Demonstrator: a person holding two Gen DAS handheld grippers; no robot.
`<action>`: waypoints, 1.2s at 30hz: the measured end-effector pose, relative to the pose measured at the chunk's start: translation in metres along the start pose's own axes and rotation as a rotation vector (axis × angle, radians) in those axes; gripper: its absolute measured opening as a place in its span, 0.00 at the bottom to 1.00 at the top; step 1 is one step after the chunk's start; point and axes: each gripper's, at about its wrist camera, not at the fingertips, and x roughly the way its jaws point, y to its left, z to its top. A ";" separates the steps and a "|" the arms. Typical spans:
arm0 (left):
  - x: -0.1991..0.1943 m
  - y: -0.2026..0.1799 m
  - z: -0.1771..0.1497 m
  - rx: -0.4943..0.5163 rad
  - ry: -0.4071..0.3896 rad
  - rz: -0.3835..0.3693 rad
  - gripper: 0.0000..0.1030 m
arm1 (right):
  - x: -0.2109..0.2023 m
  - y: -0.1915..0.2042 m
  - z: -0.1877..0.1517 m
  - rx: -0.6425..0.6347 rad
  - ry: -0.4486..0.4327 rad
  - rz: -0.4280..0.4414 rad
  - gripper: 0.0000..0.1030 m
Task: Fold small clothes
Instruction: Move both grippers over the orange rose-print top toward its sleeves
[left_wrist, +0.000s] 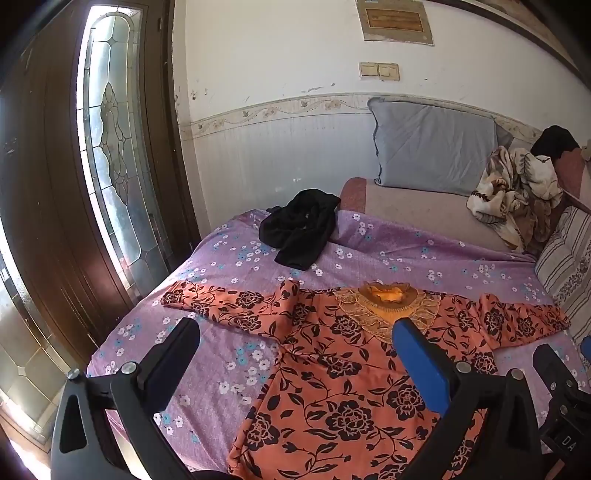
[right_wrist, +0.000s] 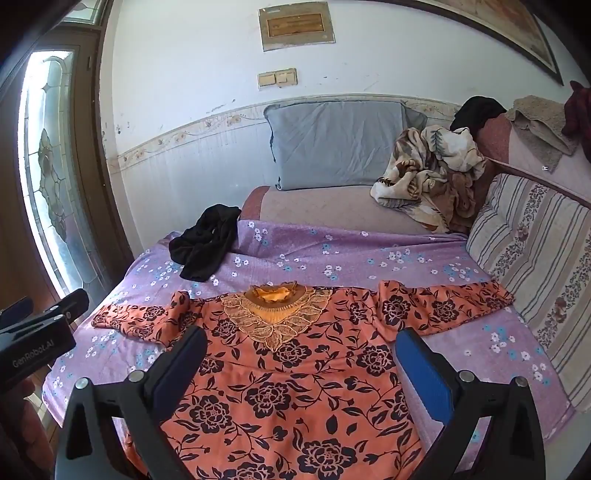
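From my left wrist camera, the left gripper (left_wrist: 295, 339) hangs wide open, holding nothing, above an orange floral blouse (left_wrist: 332, 373) spread flat on the purple bedsheet (left_wrist: 229, 354). From my right wrist camera, the right gripper (right_wrist: 301, 349) is likewise spread and empty over the blouse (right_wrist: 295, 387); a black garment (right_wrist: 205, 247) lies crumpled beyond.

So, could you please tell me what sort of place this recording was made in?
Most likely a home bedroom or sitting room: a bed or divan under a purple floral sheet, a grey pillow against the wall, and a stained-glass door.

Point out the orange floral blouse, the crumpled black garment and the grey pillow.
Orange floral blouse (right_wrist: 280, 398): right wrist view, chest panel.
Crumpled black garment (left_wrist: 299, 229): left wrist view, middle of the heap.
Grey pillow (right_wrist: 336, 144): right wrist view, front face.
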 end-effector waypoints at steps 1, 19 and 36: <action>0.001 0.000 0.000 0.001 0.001 -0.001 1.00 | 0.001 0.001 0.000 -0.002 0.002 0.000 1.00; 0.003 0.001 -0.004 0.002 0.012 -0.003 1.00 | 0.002 0.000 -0.001 -0.007 -0.011 0.004 1.00; 0.012 -0.002 -0.006 0.010 0.034 -0.004 1.00 | 0.012 0.001 -0.004 -0.068 -0.007 -0.036 1.00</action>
